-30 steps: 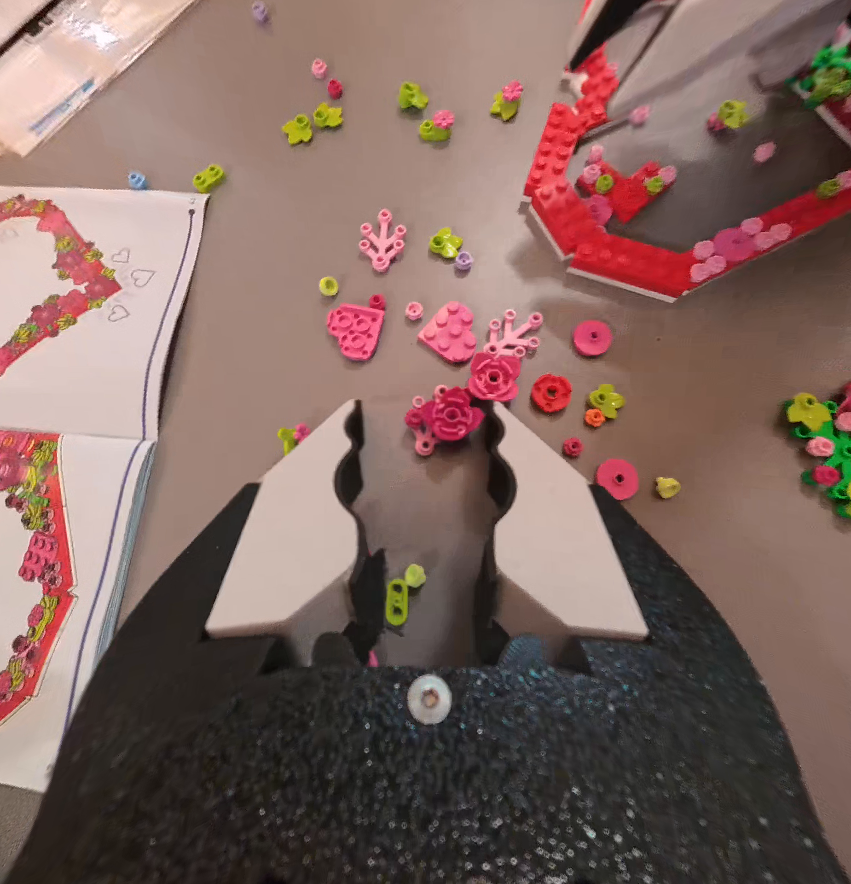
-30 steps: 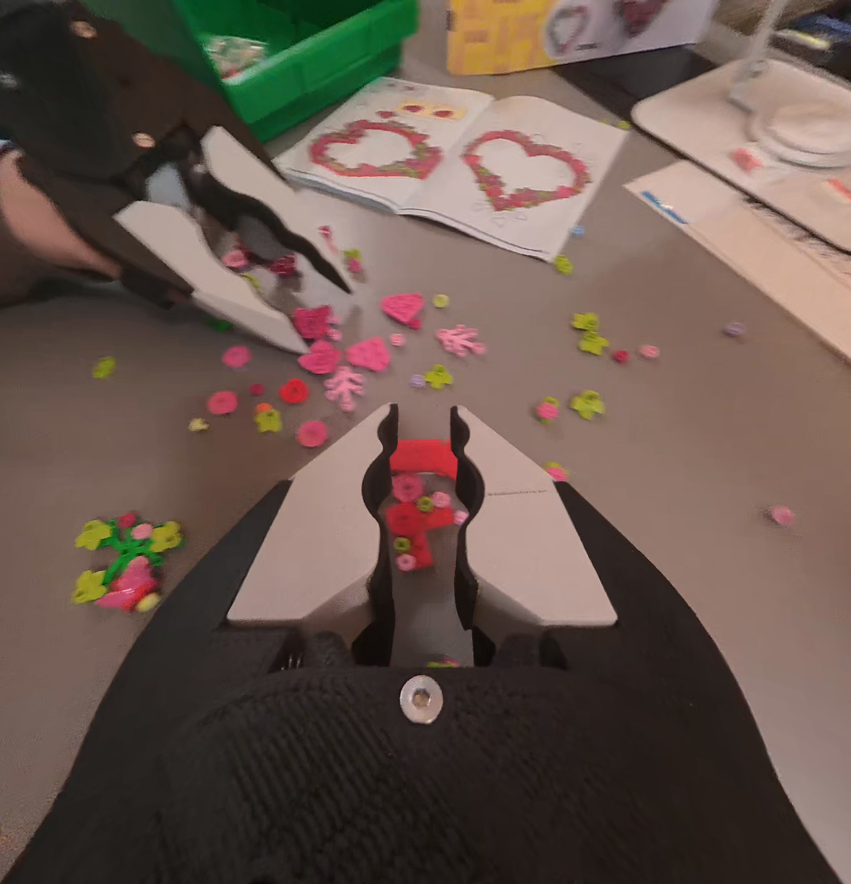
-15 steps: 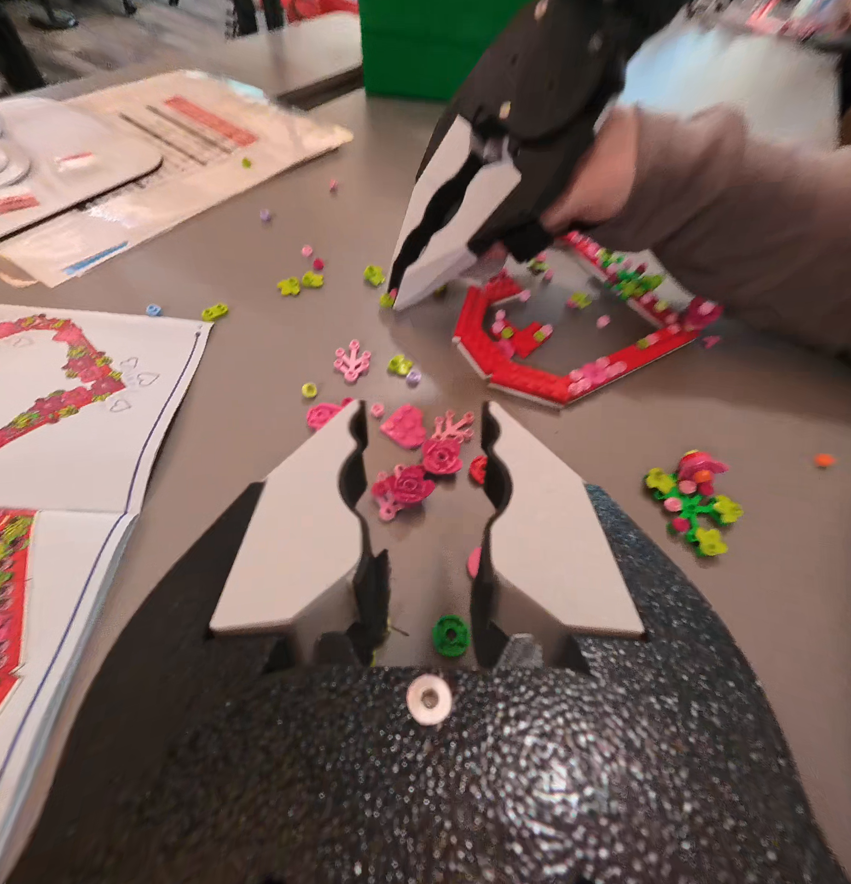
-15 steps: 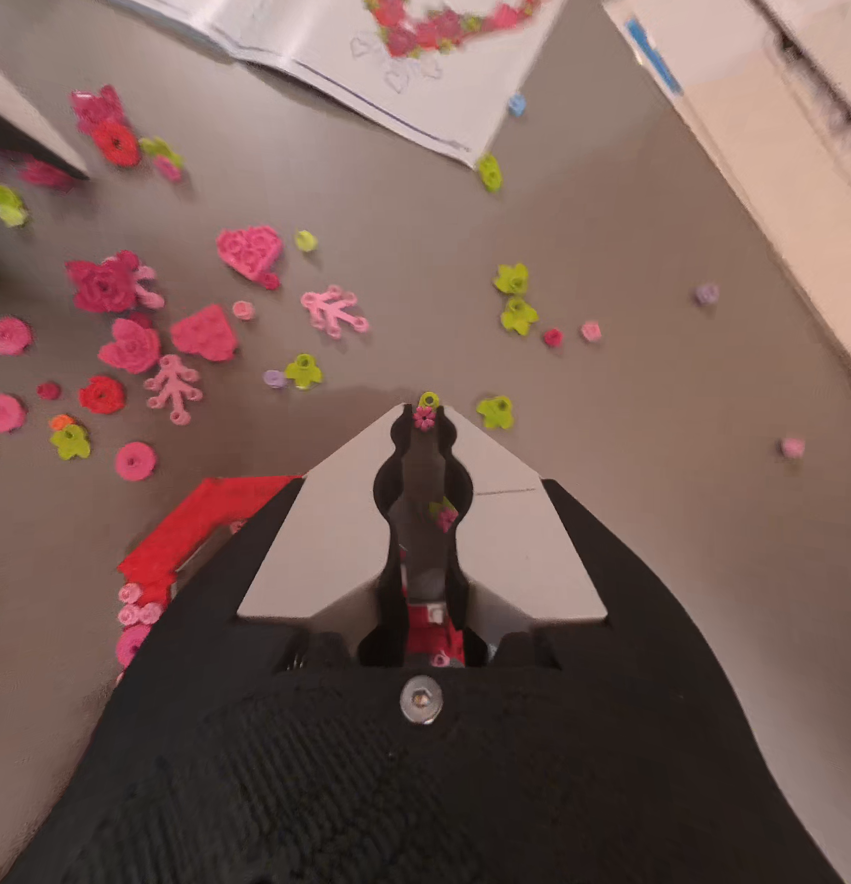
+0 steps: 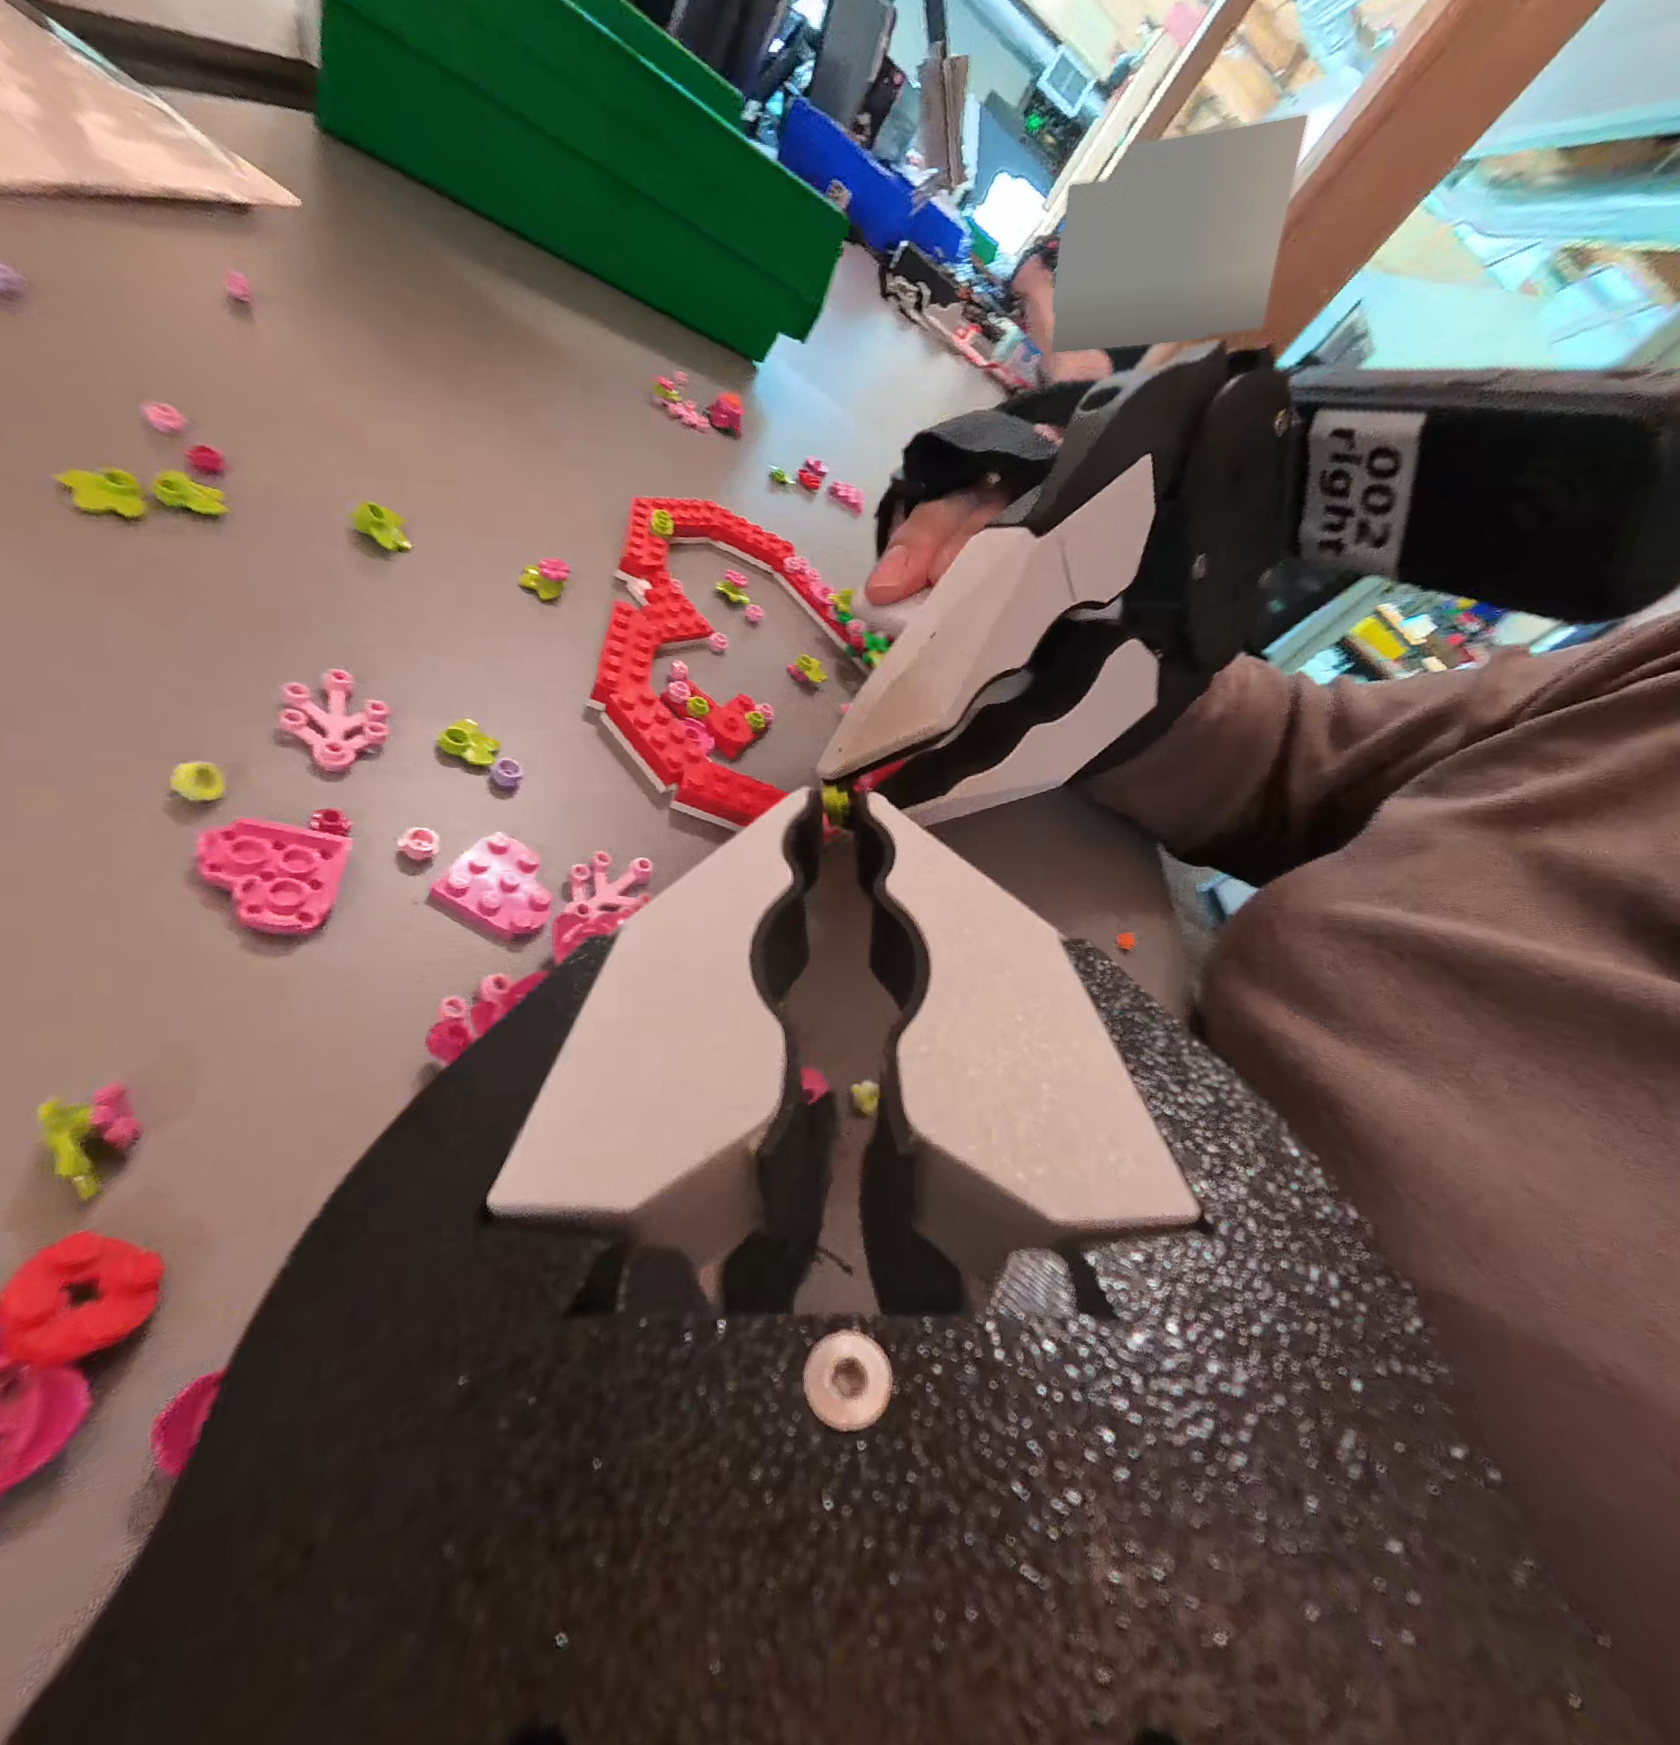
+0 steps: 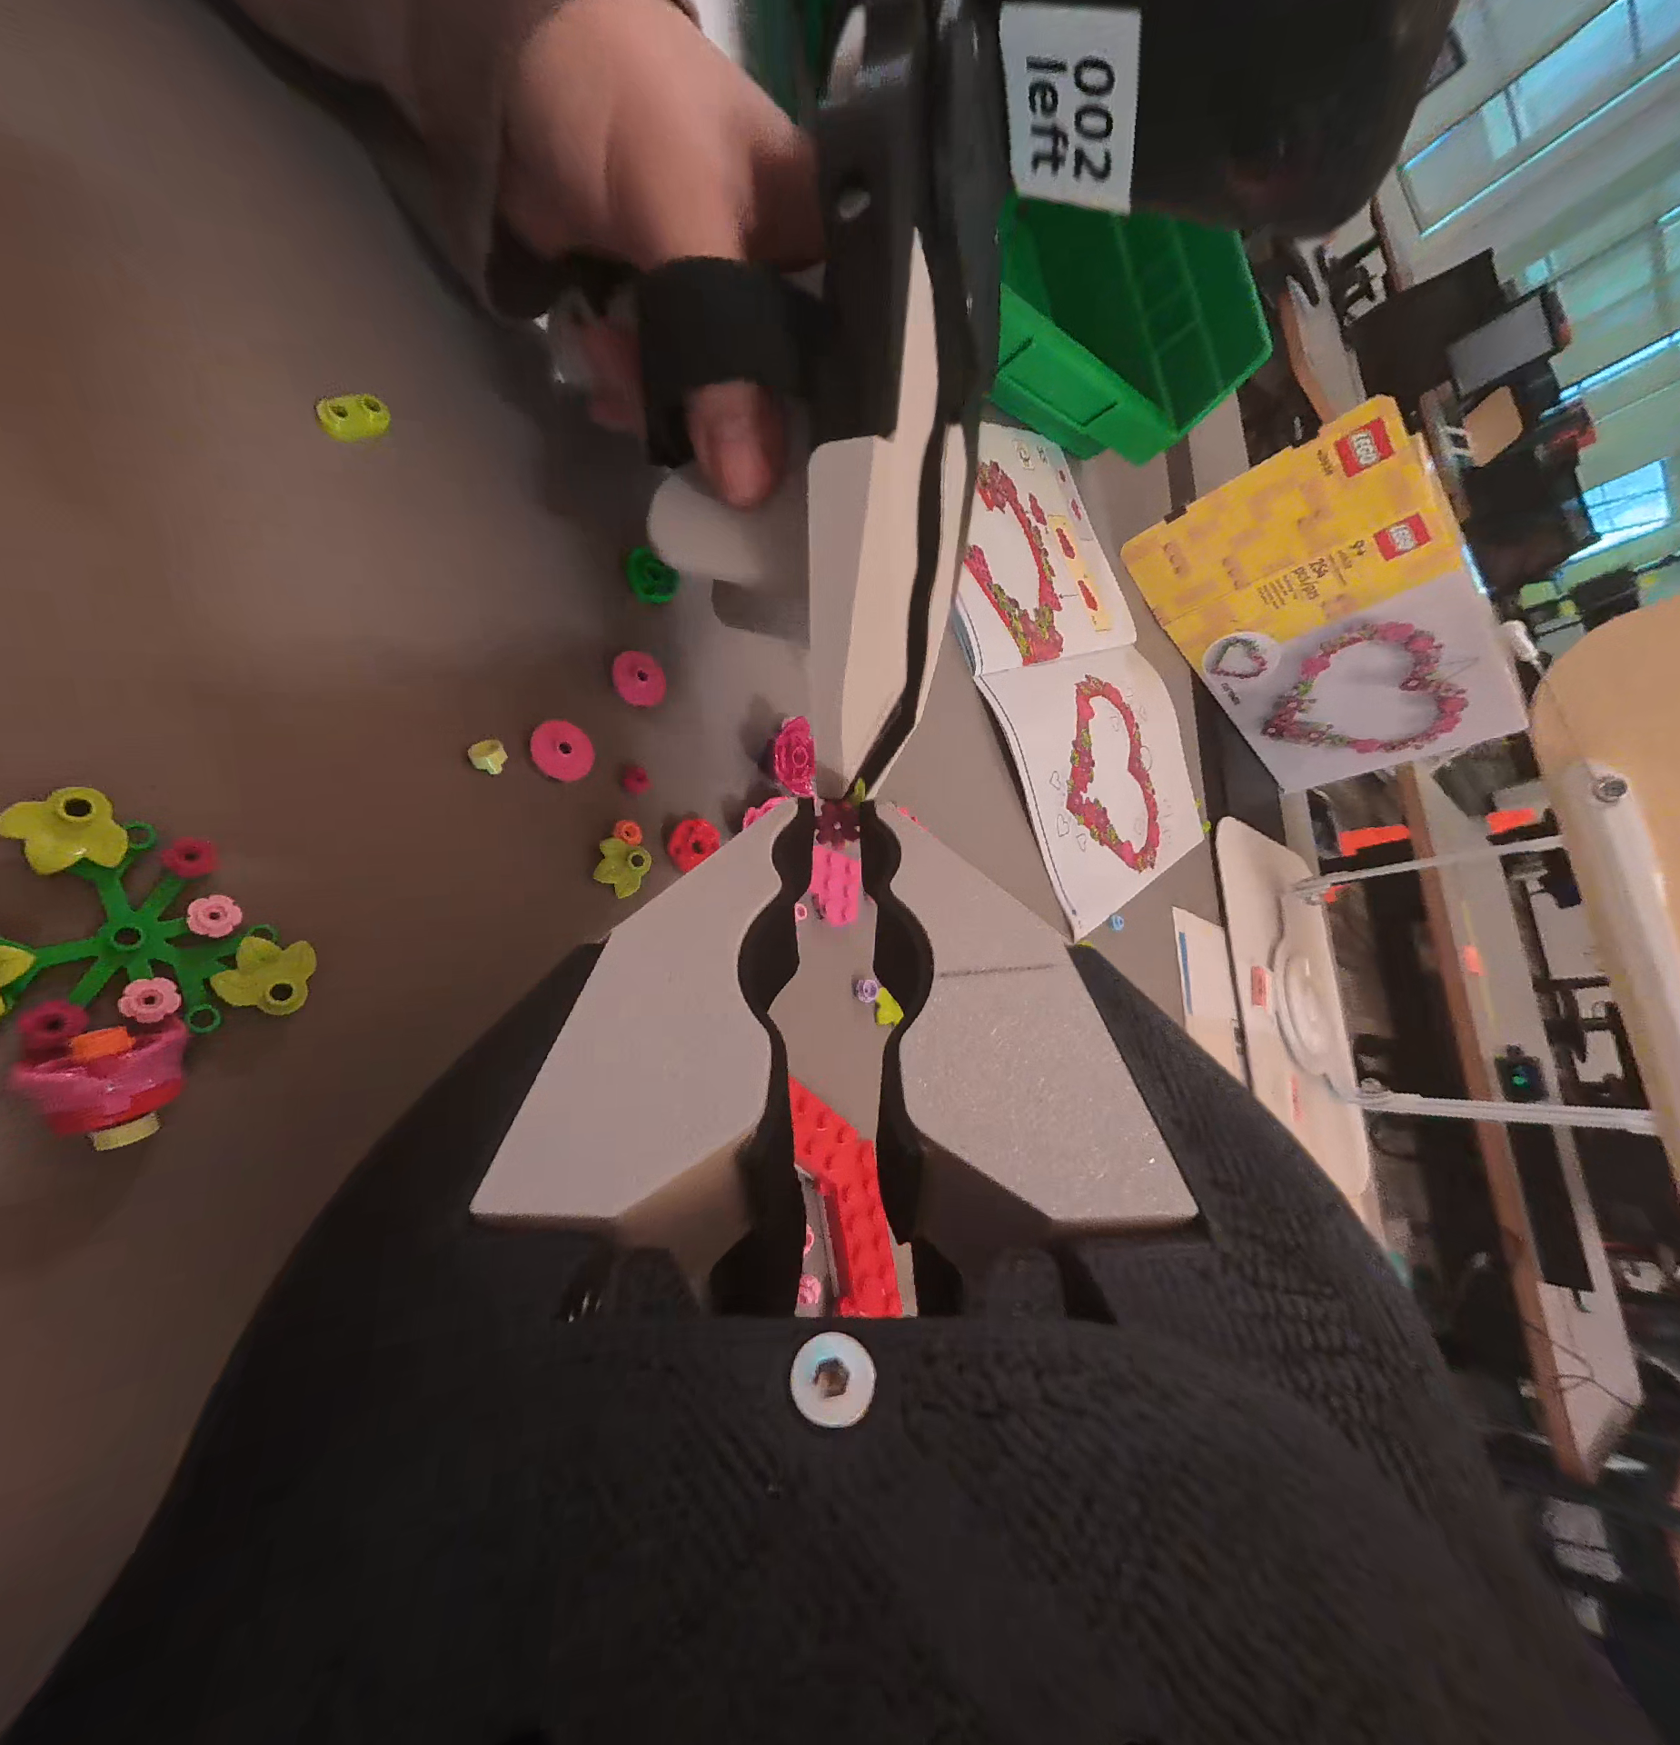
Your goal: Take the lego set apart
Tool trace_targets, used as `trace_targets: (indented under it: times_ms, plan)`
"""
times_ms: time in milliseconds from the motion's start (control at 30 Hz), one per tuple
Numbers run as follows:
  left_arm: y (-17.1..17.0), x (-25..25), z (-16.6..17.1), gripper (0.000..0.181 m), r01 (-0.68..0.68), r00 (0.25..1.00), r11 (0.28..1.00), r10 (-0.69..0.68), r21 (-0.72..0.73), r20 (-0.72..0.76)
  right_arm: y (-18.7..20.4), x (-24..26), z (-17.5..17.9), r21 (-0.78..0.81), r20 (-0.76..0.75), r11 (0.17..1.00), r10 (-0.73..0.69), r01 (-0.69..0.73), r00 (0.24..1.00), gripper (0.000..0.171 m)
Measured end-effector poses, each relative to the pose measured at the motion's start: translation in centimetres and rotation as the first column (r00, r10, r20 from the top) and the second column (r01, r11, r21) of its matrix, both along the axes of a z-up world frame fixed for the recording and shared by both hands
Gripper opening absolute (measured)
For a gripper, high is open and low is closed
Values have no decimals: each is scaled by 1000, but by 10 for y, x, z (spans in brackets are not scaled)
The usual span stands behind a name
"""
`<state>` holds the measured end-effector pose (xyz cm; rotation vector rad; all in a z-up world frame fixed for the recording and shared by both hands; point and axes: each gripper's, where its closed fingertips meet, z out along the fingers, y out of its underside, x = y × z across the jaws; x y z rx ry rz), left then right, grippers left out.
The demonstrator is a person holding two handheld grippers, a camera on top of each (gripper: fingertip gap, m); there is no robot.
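1. We hold the left gripper (image 5: 837, 804) closed at its tips on a small lime piece (image 5: 834, 803), raised above the desk (image 5: 439, 397).
2. The right gripper (image 6: 838, 820) meets it tip to tip, clamped on a dark pink flower piece (image 6: 837, 823).
3. The red heart frame (image 5: 661, 661) lies flat on the desk just beyond both grippers.
4. Loose pink, red and lime pieces lie scattered around it.
5. A green bin (image 5: 571, 160) stands at the far edge, an open instruction booklet (image 6: 1072, 718) beside it.

Hidden and cut-off parts on a table of loose toy pieces

Gripper fingers (image 6: 675, 1020) cover most of the red heart frame (image 6: 840, 1218); the leafy green sprig (image 6: 123, 935) is cut off at the left edge.
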<state>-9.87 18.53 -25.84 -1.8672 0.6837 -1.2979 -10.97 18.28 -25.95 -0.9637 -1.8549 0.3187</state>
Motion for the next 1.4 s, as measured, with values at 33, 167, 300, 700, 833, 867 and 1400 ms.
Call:
trace_targets:
  times_ms: [33, 167, 300, 700, 833, 867, 1400]
  plan:
    - [-2, 0, 1, 3, 15, 1000, 1000, -15, -25, 26, -1, 0, 1, 1, -11, 1000, 4, -4, 1000, 8]
    - [2, -3, 8, 2, -13, 995, 997, 20, -73, 93, 4, -3, 9, 153, -54, 987, -33, 41, 998, 8]
    - [13, -9, 12, 1, -115, 988, 991, 121, -69, 93, 17, -8, 13, 600, -65, 787, -131, 144, 989, 8]
    - [12, -12, 4, 2, -122, 993, 992, 122, -21, 2, 14, -9, 7, 838, -41, 538, -106, 91, 994, 7]
    - [11, -12, 2, 1, -124, 991, 992, 125, 9, -41, 13, -10, 4, 864, -24, 499, -85, 63, 996, 7]
    - [12, -12, 0, 1, -126, 991, 992, 126, 5, -50, 14, -10, 2, 872, -10, 488, -78, 47, 997, 7]
    - [4, -8, -8, 2, -92, 989, 996, 92, 9, -118, 5, -5, -5, 743, -4, 669, -15, 13, 1000, 8]
